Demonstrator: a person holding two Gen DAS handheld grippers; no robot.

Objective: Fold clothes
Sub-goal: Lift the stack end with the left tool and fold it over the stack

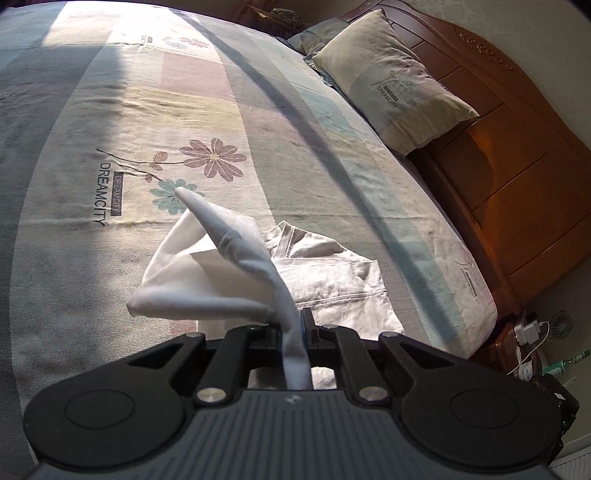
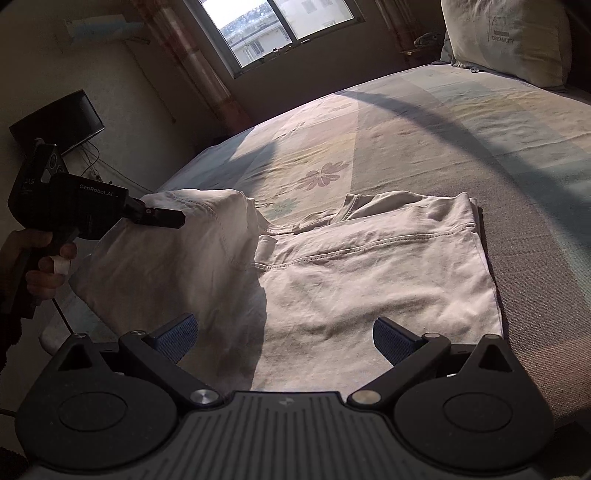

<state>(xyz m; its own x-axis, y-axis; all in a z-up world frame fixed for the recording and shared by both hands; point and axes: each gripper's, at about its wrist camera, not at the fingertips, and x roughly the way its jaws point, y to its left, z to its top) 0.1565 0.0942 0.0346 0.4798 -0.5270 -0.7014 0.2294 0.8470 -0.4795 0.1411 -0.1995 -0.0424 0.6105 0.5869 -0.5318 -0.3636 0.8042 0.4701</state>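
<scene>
I read the fold as partway done. The white shirt (image 2: 332,273) lies on the bed (image 2: 461,122), frame centre. My left tool (image 2: 173,218) pinches its raised left side; that fold remains. My right tool (image 2: 284,338) hangs wide, empty.

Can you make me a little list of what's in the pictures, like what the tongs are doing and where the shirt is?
Place: bed with a flowered sheet
Clothing: white shirt, mostly flat on the bed
Left tongs: shut on the shirt, lifting one side of it
Right tongs: open, over the shirt's near edge, holding nothing
Pillow: leaning against the wooden headboard
Also there: window, dark screen by the wall
</scene>
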